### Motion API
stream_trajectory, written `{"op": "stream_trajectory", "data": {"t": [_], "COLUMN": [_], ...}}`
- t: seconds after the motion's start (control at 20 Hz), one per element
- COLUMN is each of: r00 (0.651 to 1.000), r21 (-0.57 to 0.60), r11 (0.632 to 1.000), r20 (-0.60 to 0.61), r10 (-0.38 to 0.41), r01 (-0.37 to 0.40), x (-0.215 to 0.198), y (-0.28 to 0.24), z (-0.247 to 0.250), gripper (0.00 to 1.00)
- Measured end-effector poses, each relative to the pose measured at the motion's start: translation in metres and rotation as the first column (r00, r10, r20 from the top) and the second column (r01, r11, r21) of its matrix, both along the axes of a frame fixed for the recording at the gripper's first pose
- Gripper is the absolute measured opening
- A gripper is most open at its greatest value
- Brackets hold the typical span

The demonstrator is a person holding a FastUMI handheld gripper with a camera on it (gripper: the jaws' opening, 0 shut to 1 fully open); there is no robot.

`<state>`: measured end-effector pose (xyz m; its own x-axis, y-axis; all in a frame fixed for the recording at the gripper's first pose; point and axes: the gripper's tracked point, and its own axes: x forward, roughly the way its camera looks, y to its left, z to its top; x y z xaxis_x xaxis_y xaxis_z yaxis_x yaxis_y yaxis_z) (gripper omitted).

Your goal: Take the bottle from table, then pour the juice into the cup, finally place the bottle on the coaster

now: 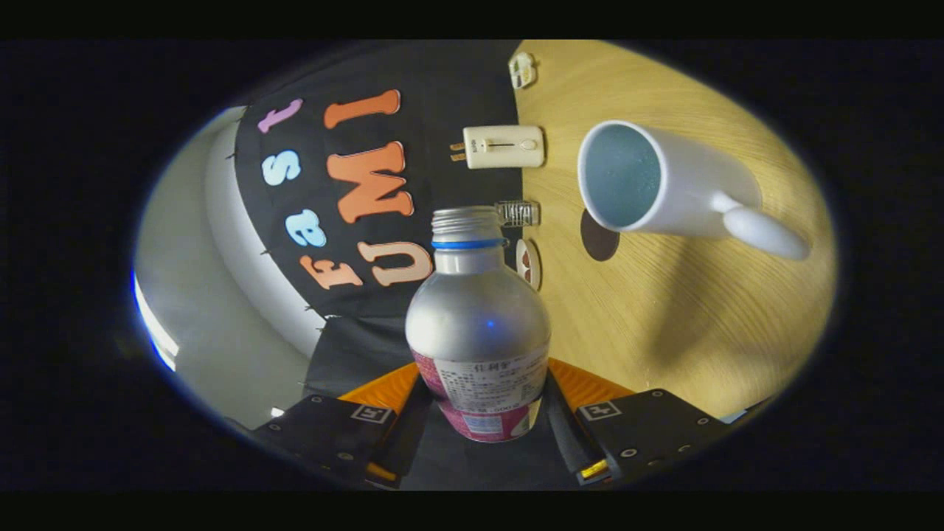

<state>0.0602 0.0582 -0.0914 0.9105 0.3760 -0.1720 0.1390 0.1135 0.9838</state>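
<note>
My gripper (479, 387) is shut on the labelled lower body of a silver bottle (478, 317) with a blue neck ring and an uncapped threaded mouth. The view is rolled sideways, so the wooden table (686, 324) stands on the right and the bottle lies roughly level with it. A white mug (664, 184) stands on the table beyond the fingers, and its pale inside looks empty. The bottle's mouth is higher than the mug's rim and short of it. No juice is seen flowing. A dark round coaster (599, 237) lies flat by the mug's base.
Along the table's back edge, against the booth wall, sit a cream plug-like device (503, 146), a small clear clip-like item (518, 213), a small round disc (528, 262) and a little white piece (522, 70). A pale wall (199, 295) shows past the black cloth.
</note>
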Motion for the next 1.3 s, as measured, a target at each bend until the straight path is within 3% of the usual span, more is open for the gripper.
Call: {"op": "stream_trajectory", "data": {"t": [0.15,0.3,0.6,0.9,1.3], "r00": [1.000,0.998,0.989,0.984,0.986], "r21": [-0.167,-0.347,-0.651,-0.809,-0.884], "r11": [0.986,0.938,0.756,0.578,0.448], "r20": [0.030,0.067,0.144,0.169,0.164], "r10": [0.000,-0.001,0.044,0.057,0.031], "r01": [0.005,0.024,0.061,0.105,0.133], "x": [0.002,0.001,0.017,0.047,0.110], "y": [-0.005,-0.008,-0.008,-0.013,-0.025], "z": [0.001,0.011,0.019,0.011,-0.011], "gripper": [0.76,0.77,0.77,0.77,0.77]}}
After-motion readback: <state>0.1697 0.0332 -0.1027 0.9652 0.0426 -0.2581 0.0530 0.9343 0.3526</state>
